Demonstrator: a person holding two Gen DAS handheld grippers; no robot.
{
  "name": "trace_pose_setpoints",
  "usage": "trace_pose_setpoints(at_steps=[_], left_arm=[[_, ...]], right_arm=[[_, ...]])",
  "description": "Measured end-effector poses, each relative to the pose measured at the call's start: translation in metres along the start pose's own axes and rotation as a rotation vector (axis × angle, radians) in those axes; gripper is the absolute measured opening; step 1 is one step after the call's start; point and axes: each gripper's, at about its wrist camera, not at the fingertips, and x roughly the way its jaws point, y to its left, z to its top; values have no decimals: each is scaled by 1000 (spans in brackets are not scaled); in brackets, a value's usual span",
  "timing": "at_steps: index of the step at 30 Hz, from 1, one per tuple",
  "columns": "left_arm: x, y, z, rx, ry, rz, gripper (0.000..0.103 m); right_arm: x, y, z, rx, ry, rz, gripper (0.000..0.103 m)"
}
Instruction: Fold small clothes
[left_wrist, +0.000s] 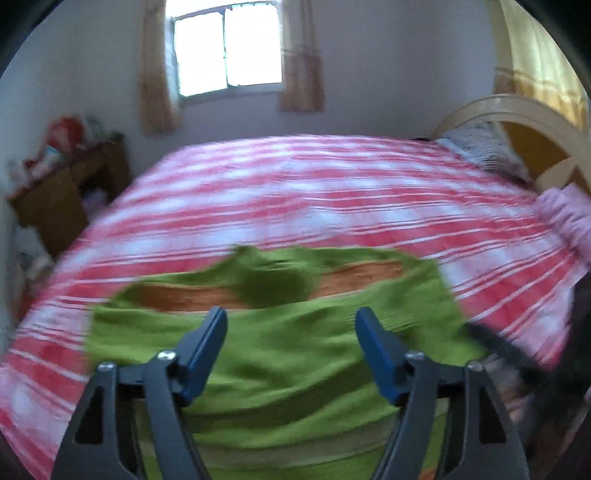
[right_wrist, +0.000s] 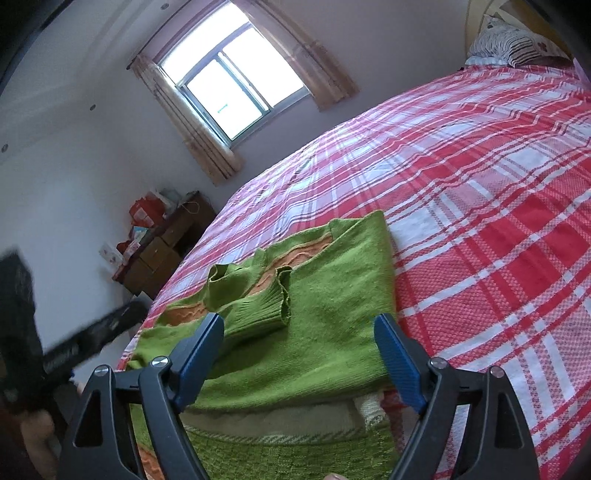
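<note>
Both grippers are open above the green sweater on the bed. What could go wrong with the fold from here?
1. The folded sleeve lies loose on the green sweater; a grab by the right gripper could drag it out of place.
2. The sweater reaches the bed edge and might slide off if pulled.
3. The left wrist view is blurred, so the left gripper may close on the wrong layer.

Fuzzy knitted green sweater (right_wrist: 332, 325) on coarse woven checked bedspread (right_wrist: 480, 206).
</note>
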Motion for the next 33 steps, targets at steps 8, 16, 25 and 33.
trace_pose_setpoints(at_steps=[8,16,25,33], left_arm=[[31,151,-38,-123,178,407,78],[11,138,-74,-55,228,303,81],[2,159,-56,-199,122,286,84],[26,167,-81,-200,186,298,99]], right_arm=[[3,0,0,-9,7,-23,85],[4,0,-1,-9,11,-32,85],[8,-1,-1,-9,22,-48,85],[23,63,20,-203,135,-48,71]])
